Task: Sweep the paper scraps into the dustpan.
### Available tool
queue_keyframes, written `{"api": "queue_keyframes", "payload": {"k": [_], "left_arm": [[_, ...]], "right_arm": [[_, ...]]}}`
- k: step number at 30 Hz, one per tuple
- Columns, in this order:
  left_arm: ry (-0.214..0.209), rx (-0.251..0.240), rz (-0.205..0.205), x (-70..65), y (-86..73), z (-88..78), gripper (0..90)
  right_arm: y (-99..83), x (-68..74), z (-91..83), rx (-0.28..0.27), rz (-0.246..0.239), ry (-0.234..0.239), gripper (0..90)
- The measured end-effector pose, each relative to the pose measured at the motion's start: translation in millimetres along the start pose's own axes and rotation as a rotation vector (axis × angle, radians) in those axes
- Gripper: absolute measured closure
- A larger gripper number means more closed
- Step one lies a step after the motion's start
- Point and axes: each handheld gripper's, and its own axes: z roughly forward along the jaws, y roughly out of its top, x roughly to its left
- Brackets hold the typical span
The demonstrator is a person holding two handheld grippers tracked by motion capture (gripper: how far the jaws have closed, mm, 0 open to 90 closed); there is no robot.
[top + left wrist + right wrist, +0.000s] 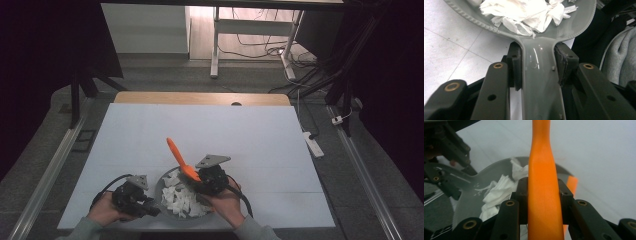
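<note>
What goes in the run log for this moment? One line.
left gripper: shut on pan handle | right gripper: shut on spatula | paper scraps: in pan

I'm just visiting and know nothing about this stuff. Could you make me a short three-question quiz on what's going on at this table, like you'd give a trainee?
1. True or false: the left gripper is shut on the handle of the grey pan.
2. What does the right gripper hold? A) a blue brush B) an orange spatula C) a metal fork
3. Fill in: the pan holds torn pieces of white ____.

Key
1. True; its pads press on both sides of the handle.
2. B, the orange spatula, its handle pointing up and away from the person.
3. Paper; the white paper pieces look like tissue.
</note>
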Motion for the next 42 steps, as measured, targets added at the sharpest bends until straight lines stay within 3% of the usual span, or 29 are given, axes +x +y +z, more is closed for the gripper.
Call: {"api": "queue_keyframes", "payload": {"k": [19,42], "left_arm": [[0.009,-0.041,0.013,4.9,-4.0,2.2,61.7],[0.076,-0.135,-0.058,5.3,-3.5,-6.6,61.7]], "right_arm": [[-2.6,-37.6,-27.7,-0.058,0.071,-0.054,70.3],[-14.3,-71.3,-57.5,-0.101,0.081,-0.062,70.3]]}}
